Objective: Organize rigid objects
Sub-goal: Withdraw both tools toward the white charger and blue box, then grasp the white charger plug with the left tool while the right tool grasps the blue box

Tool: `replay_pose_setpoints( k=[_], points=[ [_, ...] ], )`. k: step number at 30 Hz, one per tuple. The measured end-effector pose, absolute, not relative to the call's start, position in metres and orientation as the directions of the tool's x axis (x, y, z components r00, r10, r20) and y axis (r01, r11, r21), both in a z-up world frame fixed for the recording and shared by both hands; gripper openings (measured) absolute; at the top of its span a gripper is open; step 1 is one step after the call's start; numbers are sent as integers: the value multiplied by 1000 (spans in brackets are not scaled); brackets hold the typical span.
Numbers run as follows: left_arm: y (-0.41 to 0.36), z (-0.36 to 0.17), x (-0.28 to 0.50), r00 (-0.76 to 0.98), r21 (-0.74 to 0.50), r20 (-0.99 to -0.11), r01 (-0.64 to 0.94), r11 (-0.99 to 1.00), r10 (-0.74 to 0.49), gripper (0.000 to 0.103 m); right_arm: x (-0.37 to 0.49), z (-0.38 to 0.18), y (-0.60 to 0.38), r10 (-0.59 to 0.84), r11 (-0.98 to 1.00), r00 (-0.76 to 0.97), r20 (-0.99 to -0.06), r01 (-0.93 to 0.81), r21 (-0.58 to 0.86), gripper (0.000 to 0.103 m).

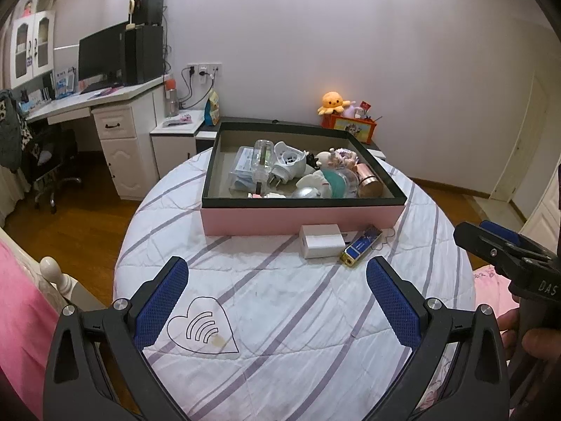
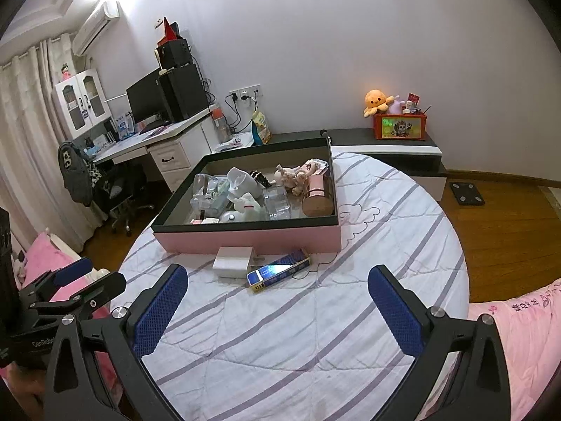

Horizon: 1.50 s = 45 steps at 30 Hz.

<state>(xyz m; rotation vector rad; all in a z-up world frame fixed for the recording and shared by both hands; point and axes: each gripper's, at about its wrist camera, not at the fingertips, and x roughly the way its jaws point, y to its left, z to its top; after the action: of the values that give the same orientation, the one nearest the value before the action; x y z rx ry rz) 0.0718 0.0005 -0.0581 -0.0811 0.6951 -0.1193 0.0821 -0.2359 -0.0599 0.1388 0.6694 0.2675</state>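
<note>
A pink box with a black rim (image 1: 301, 219) (image 2: 245, 238) sits on the round striped table and holds several items: a clear bottle (image 1: 262, 161), a white plug-in device (image 1: 287, 165) and a rose-gold cylinder (image 1: 369, 179) (image 2: 317, 198). A white charger block (image 1: 320, 241) (image 2: 233, 261) and a blue-and-gold flat device (image 1: 361, 246) (image 2: 278, 271) lie on the cloth in front of the box. My left gripper (image 1: 277, 298) is open and empty, well short of them. My right gripper (image 2: 277, 301) is open and empty too; it also shows in the left wrist view (image 1: 505, 242).
The table (image 1: 280, 333) has a white quilted cover with purple stripes and a heart outline (image 1: 201, 329). A desk with monitor (image 1: 101, 52) stands far left. A low cabinet with an orange plush (image 2: 377, 101) and an orange box stands behind. Pink bedding (image 2: 519, 329) borders the table.
</note>
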Motion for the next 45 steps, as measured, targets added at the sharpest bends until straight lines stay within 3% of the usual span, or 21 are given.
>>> replay_pose_setpoints(
  k=[16,29,37,39,41,45],
  points=[
    [1,-89,96,704,-129,-697,64,990,-136,103,122,-115,-224,266,963,647,-714,-213,166,103],
    [-8,-125,135,636,-131,-759,60,989,-140,103,174,-157,-196,253,932,537,-805,-359,54,103],
    [-10,-136,148,612,-123,-780,55,991,-131,103,184,-163,-183,256,910,531,-807,-413,17,103],
    [-11,-137,149,612,-120,-780,57,991,-130,103,183,-163,-184,250,912,535,-807,-410,11,100],
    [-12,-137,151,610,-121,-781,60,991,-133,103,180,-159,-187,245,916,546,-801,-402,6,85],
    [-21,-139,154,606,-120,-783,80,990,-144,103,178,-156,-198,259,921,549,-795,-389,31,83]
  ],
)
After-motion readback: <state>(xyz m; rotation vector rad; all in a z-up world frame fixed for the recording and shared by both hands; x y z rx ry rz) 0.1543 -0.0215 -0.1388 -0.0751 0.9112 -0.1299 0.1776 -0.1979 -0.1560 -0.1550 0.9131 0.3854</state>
